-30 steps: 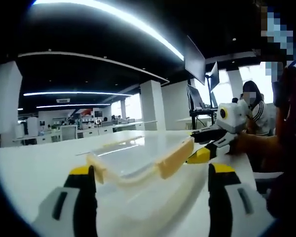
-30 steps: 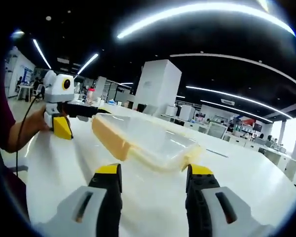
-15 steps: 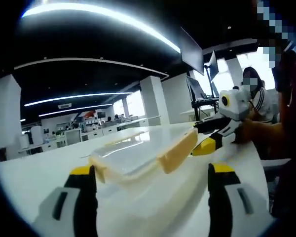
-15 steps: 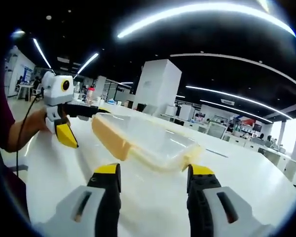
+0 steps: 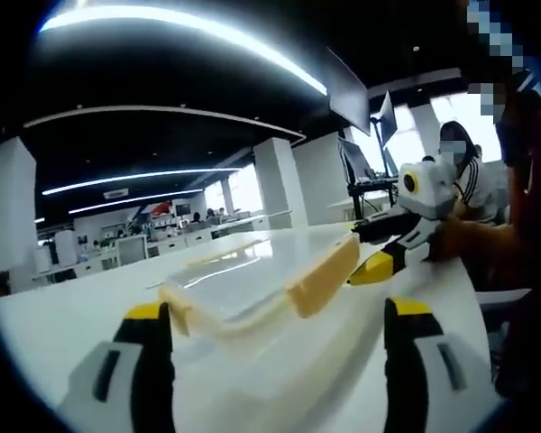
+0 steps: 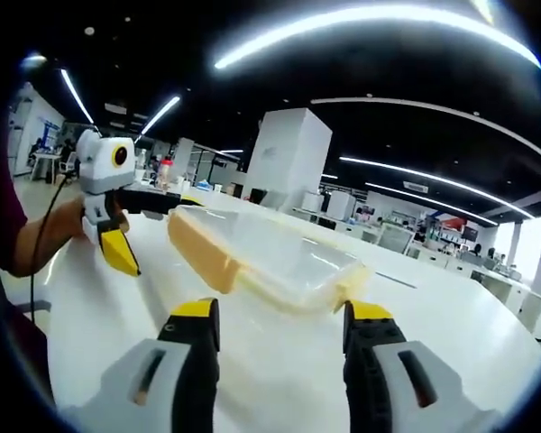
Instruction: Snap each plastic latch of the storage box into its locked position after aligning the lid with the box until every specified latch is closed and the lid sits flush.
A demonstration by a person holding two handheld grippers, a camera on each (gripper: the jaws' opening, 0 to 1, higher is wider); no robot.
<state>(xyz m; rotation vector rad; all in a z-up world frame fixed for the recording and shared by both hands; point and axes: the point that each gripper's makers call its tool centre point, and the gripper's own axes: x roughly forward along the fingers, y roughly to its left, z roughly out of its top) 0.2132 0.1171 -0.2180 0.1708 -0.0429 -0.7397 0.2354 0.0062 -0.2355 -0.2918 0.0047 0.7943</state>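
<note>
box: clear storage box [image 5: 252, 284] with its lid [image 6: 270, 248] on, sitting on the white surface [image 6: 279, 370] just ahead of both tools
latches: yellow latch [image 5: 323, 275] nearest the right tool
left tool [image 5: 275, 347]: jaws wide apart, holding nothing
right tool [image 6: 275, 347]: same deal, spread open and empty

Couldn't tell if the latches [image 5: 323, 280] were snapped; box [image 6: 269, 255] base blurred into my table [image 6: 90, 307].

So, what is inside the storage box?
Nothing can be made out through the clear lid and walls of the box; it looks empty. The yellow latches hide the edges, and glare covers part of the lid.
</note>
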